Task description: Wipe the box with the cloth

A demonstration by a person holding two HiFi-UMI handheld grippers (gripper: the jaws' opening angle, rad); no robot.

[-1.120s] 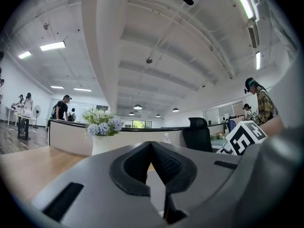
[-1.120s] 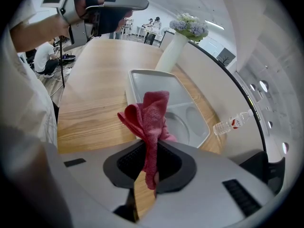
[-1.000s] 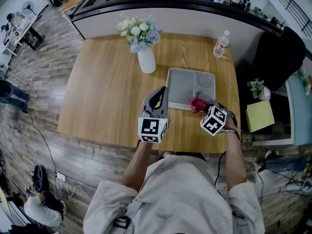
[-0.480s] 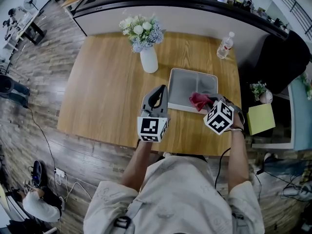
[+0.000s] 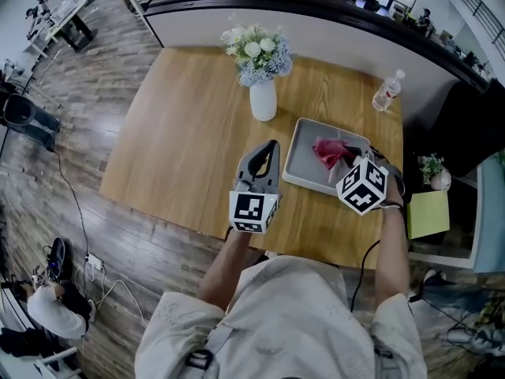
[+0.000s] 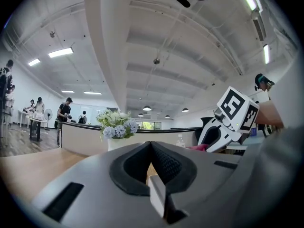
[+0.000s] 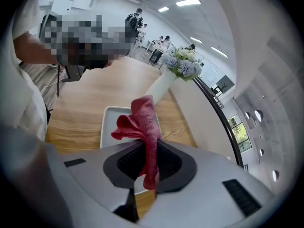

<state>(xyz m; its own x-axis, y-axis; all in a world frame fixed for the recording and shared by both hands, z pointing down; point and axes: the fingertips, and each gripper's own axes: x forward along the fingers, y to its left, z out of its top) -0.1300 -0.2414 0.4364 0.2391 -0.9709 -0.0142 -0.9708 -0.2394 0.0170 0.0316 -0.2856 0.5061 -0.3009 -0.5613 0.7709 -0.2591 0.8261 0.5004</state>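
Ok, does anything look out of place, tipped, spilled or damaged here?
Nothing stands out. The vase of flowers and the water bottle stand upright on the table, the grey box lies flat, and the red cloth is pinched in the right gripper over the box. The left gripper is shut and empty.

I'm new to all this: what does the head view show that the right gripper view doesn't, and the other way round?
Only the head view: the left gripper and the water bottle. Only the right gripper view: the right gripper close up, its jaws shut on the red cloth. Both: that cloth, the grey box, the flower vase and the wooden table.
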